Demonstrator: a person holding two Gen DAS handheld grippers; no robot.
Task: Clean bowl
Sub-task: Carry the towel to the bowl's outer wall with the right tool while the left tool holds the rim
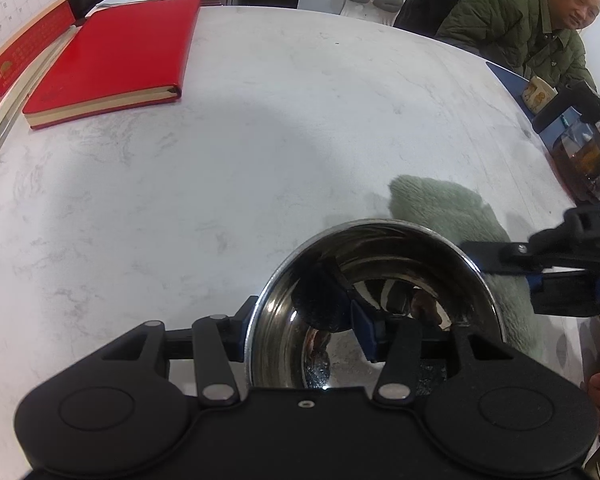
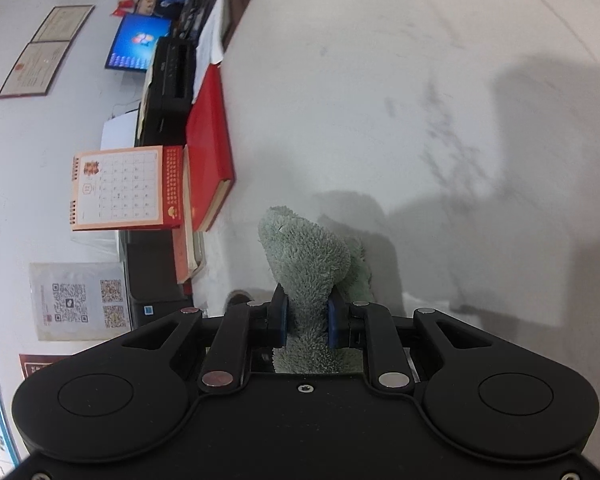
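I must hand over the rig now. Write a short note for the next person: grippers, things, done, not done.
Left gripper: clamped on the near rim of the steel bowl, one finger inside, one outside.
Right gripper: shut on the green cloth, beside the bowl's right edge.
Both over the marble table.
Done: bowl gripped, cloth picked up.
Left: wipe the bowl's inside; the cloth is not in it yet.

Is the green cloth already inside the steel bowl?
No, the green cloth is pinched in the right gripper, outside the steel bowl.
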